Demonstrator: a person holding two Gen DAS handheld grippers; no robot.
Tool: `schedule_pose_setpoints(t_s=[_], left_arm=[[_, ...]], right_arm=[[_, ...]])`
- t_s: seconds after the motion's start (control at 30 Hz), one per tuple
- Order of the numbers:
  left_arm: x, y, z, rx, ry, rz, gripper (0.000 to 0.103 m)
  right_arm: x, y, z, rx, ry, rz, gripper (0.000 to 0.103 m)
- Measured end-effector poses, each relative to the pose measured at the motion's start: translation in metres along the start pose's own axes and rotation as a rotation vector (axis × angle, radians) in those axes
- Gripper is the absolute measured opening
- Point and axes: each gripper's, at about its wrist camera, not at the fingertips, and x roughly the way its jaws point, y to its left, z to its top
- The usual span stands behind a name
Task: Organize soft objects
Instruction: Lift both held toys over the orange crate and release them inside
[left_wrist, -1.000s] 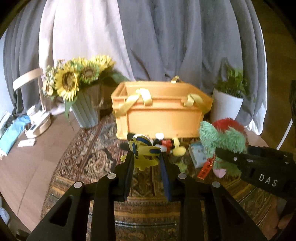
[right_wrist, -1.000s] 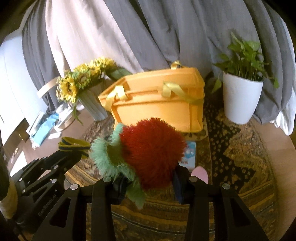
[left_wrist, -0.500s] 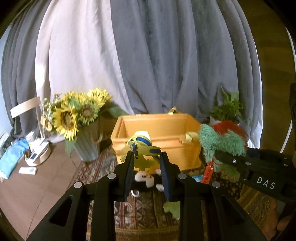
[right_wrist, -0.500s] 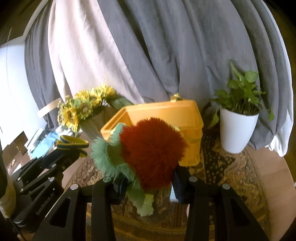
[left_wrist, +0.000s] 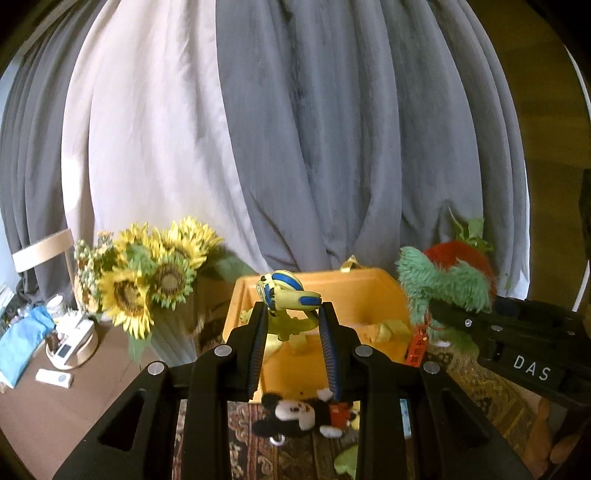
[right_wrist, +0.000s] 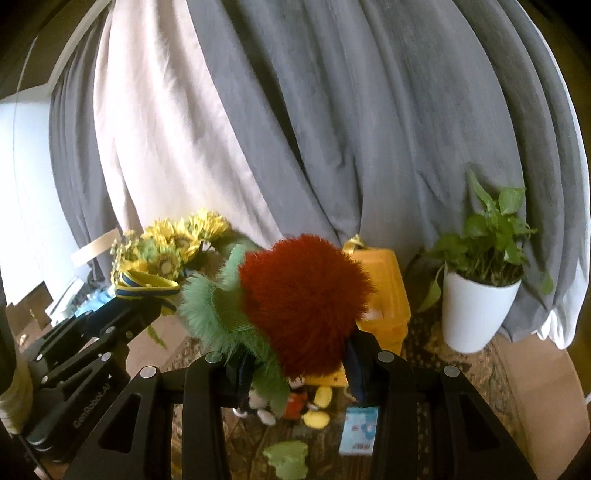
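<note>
Plush toys (left_wrist: 286, 301) (right_wrist: 295, 302) held above orange crate (left_wrist: 354, 295).

Grey and white curtains (left_wrist: 258, 147) hang behind a patterned rug (right_wrist: 424, 354) on brown floor (left_wrist: 48, 406).

Left gripper (left_wrist: 291, 317) clamps yellow-blue plush (left_wrist: 286, 299) above orange bin (left_wrist: 354, 295).

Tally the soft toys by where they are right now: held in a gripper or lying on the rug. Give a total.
Held in a gripper: 2, the yellow-and-blue toy in the left gripper and the red-and-green furry toy in the right gripper
Lying on the rug: 2, the Mickey Mouse plush and the small green toy
Total: 4
</note>
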Motion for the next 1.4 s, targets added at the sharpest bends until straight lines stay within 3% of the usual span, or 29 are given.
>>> schedule_pose_setpoints(t_s=[0.47, 0.8, 1.23, 1.4], left_arm=[[0.046, 0.009, 0.036, 0.016, -0.064, -0.002, 0.029], [0.089, 0.013, 0.052, 0.033, -0.062, 0.004, 0.029], [0.164, 0.014, 0.051, 0.037, 0.053, -0.003, 0.029], [0.198, 0.016, 0.044, 0.021, 0.154, -0.018, 0.029]], right_arm=[[0.044, -0.008, 0.040, -0.015, -0.029, 0.003, 0.042], [0.093, -0.023, 0.059, 0.011, 0.021, -0.006, 0.042], [0.183, -0.051, 0.059, 0.091, 0.214, -0.012, 0.042], [0.208, -0.058, 0.051, 0.108, 0.296, -0.018, 0.042]])
